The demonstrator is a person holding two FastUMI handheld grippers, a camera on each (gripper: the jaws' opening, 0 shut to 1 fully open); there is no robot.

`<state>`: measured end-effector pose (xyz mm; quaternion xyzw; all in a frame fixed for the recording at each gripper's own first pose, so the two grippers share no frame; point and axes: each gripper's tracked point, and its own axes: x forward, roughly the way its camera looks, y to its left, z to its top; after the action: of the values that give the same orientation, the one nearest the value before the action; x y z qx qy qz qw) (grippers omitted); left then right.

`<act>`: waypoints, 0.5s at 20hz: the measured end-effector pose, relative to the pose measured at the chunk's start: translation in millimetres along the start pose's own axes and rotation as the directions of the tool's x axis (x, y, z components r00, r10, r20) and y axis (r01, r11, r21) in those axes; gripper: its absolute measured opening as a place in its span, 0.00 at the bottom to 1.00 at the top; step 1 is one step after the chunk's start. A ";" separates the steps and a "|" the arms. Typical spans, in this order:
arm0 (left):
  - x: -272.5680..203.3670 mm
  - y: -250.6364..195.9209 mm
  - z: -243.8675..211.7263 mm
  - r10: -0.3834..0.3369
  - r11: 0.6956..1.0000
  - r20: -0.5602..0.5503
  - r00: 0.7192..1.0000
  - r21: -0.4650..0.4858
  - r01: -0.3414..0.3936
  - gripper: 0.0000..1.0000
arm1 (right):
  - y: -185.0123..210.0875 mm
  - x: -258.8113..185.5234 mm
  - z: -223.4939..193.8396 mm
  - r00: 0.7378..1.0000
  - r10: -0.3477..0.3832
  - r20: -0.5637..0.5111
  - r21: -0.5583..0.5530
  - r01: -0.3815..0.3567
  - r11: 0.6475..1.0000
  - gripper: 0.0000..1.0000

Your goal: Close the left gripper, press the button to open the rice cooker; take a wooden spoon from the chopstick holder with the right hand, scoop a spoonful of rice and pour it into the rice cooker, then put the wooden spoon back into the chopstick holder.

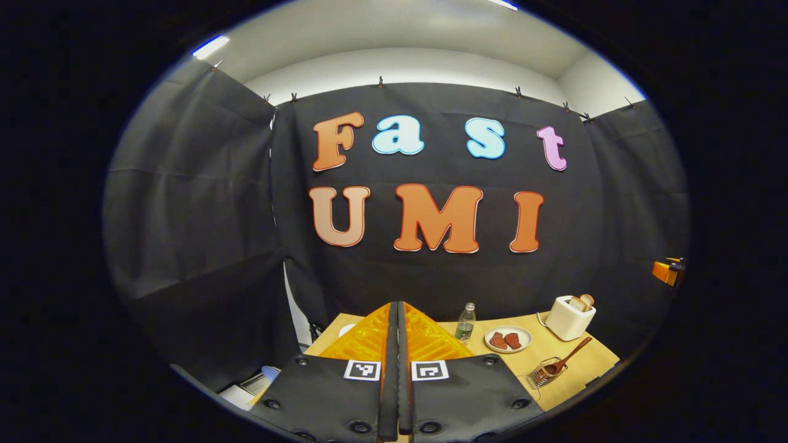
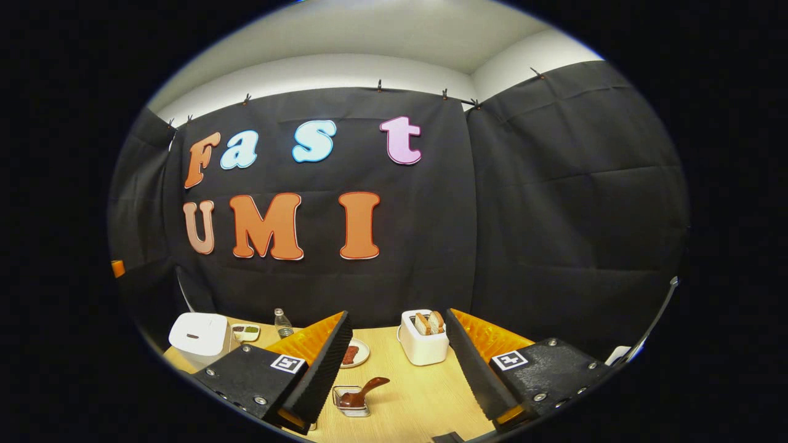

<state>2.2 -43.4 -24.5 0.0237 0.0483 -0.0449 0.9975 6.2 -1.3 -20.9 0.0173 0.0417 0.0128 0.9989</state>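
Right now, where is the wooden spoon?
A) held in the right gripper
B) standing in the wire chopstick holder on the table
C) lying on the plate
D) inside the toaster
B: the wooden spoon leans in the wire chopstick holder on the table, while the right gripper is open with nothing between its fingers; the toaster holds bread slices.

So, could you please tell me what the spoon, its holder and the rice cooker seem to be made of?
The wooden spoon looks like dark, smooth-finished wood, going by its brown sheen. The chopstick holder appears to be thin shiny metal wire. The rice cooker seems matte white plastic, though that is uncertain.
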 end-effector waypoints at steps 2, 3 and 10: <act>13.1 -0.8 -11.1 -0.007 1.000 -0.035 0.999 0.003 0.007 0.04 | -0.4 0.5 -1.8 1.000 -0.006 -0.007 -0.001 0.006 1.000 0.95; 22.7 -5.7 -16.3 -0.026 1.000 -0.052 0.998 -0.009 0.025 0.05 | -1.3 0.1 -2.6 1.000 -0.011 -0.008 -0.005 0.010 1.000 0.95; 95.3 -12.4 -68.4 -0.096 0.995 -0.179 0.979 -0.039 0.091 0.05 | -15.9 -5.8 -12.1 0.998 -0.056 -0.038 -0.016 0.056 0.998 0.95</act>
<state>89.1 -60.5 -102.4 0.0102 0.1403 -0.0887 0.9861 -0.2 -16.9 -33.0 0.0087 0.0613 -0.0144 0.9980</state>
